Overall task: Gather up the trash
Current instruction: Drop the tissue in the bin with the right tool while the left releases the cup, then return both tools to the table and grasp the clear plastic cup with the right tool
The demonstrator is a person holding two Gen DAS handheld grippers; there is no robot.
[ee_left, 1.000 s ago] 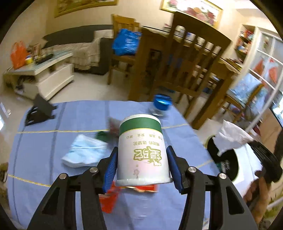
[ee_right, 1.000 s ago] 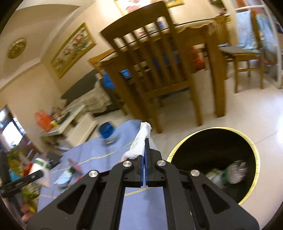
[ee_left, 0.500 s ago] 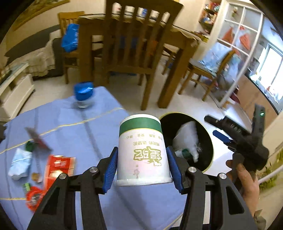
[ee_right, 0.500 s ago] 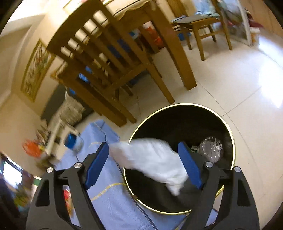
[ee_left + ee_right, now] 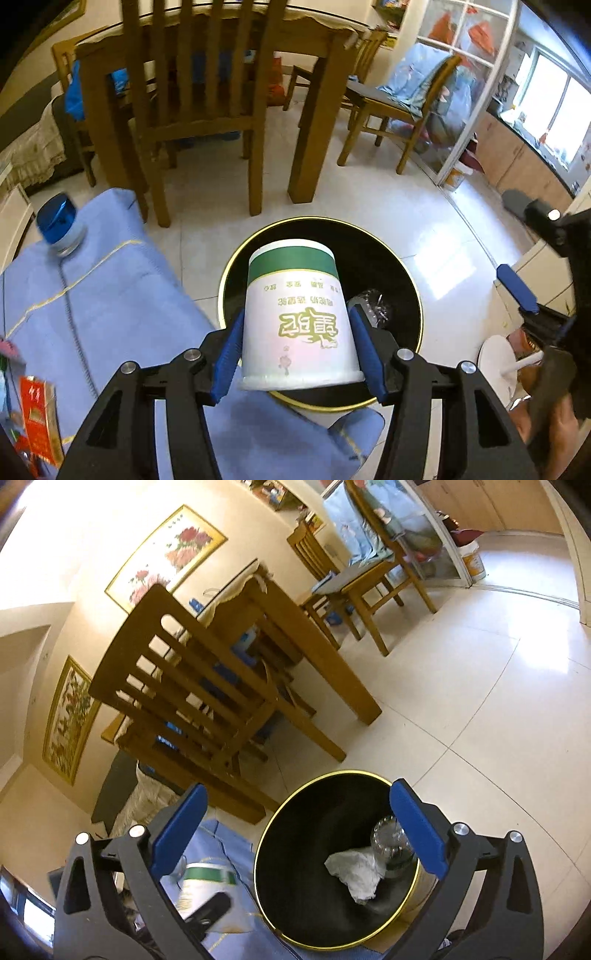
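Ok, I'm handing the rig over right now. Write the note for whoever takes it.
Left tongs: shut on the white paper cup, held over the black bin.
Right tongs: open and empty, jaws just opened.
Done: crumpled tissue and a clear plastic bottle lie in the bin.
Left: drop the cup, then clear the red packet and blue-capped jar on the blue cloth.

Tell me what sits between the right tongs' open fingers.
Nothing is held between them. In the right wrist view the right tongs frame the black bin, with a crumpled tissue and a clear bottle lying inside.
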